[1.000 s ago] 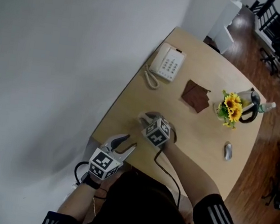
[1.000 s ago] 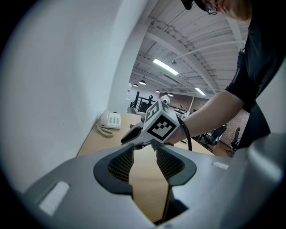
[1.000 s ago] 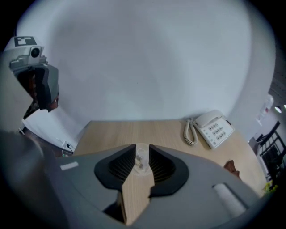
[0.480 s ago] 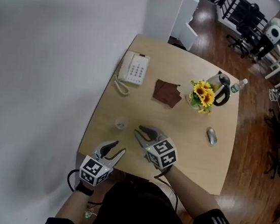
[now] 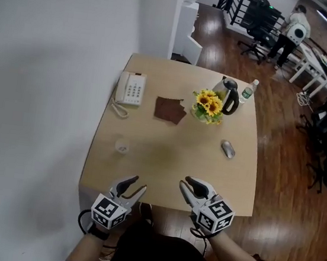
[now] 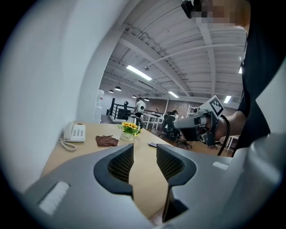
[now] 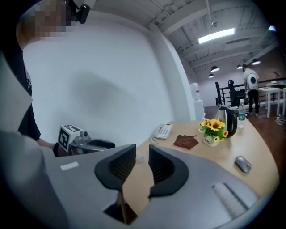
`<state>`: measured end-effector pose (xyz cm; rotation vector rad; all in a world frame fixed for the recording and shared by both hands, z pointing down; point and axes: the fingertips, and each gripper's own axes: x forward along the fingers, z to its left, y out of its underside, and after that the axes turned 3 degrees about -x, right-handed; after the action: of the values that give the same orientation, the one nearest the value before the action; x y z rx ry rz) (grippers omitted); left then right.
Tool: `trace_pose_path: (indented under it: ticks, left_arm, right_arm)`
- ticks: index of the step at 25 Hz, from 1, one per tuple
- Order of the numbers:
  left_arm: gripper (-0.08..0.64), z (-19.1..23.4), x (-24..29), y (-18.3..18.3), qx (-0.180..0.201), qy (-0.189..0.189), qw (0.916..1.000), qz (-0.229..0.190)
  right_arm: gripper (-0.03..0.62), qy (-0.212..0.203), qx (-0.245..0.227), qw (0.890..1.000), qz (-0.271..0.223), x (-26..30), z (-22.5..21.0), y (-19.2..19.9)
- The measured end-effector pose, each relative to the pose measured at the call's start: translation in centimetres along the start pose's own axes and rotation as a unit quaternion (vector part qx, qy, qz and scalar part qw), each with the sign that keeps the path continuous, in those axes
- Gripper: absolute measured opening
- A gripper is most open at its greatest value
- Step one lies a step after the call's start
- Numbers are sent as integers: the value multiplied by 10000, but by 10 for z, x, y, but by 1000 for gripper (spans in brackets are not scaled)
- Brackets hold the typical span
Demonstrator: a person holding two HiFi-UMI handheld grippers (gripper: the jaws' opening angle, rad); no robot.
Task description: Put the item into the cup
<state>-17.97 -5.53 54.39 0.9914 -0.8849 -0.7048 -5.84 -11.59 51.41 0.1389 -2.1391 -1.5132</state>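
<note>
Head view: I read the left gripper [image 5: 139,183] and right gripper [image 5: 187,183] at the near edge of the table [image 5: 165,160], each with jaws apart and nothing between them. Farther in, the clear cup [image 5: 121,146] stands to the left, well apart from both; I cannot resolve its contents. Beyond lie the mouse [image 5: 227,148], cloth [image 5: 169,110], telephone [image 5: 131,88] and sunflowers [image 5: 207,104].

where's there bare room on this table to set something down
The widest bare patch of the table is its near half, bordered by the cup at left, the mouse at right, and the left gripper and right gripper at the near edge. The far end is crowded: phone, brown cloth, sunflowers, kettle, bottle.
</note>
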Motion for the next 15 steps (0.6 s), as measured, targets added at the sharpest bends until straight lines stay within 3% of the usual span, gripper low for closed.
trace_pose_path:
  ticks: [6,15]
  left_arm:
    - [155,-117,-14,3,422,267,9987,-135]
    - [155,-278,-62,31,667,532,9963,-73]
  right_arm:
    - [103,-117,-8,9981,-597,-114,48,12]
    - [103,-280,-8,9962,-819,-238,110,53]
